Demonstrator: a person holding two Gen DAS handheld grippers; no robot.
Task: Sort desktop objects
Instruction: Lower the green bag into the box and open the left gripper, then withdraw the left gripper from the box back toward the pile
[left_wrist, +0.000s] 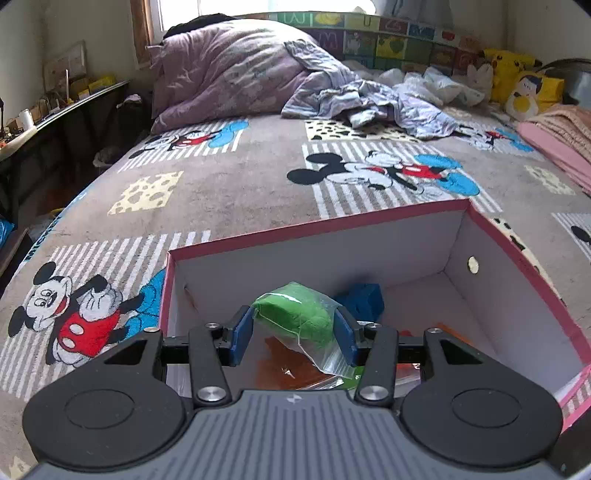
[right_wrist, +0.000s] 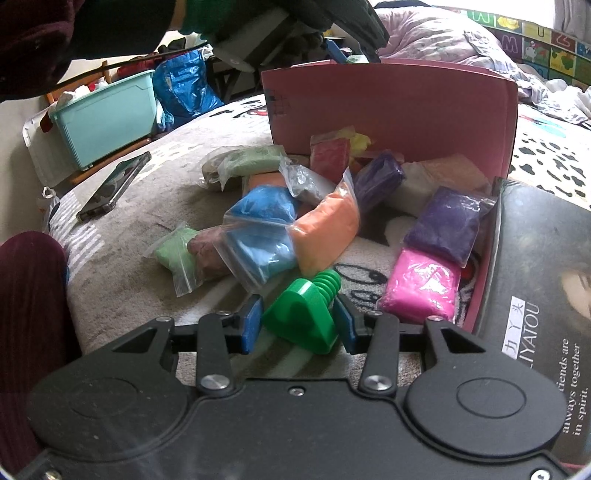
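Note:
In the left wrist view my left gripper (left_wrist: 293, 330) is shut on a clear bag of green clay (left_wrist: 295, 319) and holds it over the inside of the pink box (left_wrist: 314, 223). A blue clay bag (left_wrist: 364, 301) and orange bags (left_wrist: 291, 369) lie in the box. In the right wrist view my right gripper (right_wrist: 297, 319) is shut on a green plastic screw toy (right_wrist: 304, 312) just above the bed. Several clay bags lie ahead of it: blue (right_wrist: 258, 229), orange (right_wrist: 325, 230), purple (right_wrist: 445, 225), pink (right_wrist: 421, 284), light green (right_wrist: 173, 251). The pink box (right_wrist: 391, 110) stands behind them.
A Mickey Mouse blanket (left_wrist: 240, 177) covers the bed, with a pillow (left_wrist: 225, 70) and clothes (left_wrist: 369, 103) at the far end. In the right wrist view a phone (right_wrist: 114, 186) lies on the left, a dark box lid (right_wrist: 535, 295) on the right and a teal bin (right_wrist: 107, 114) beside the bed.

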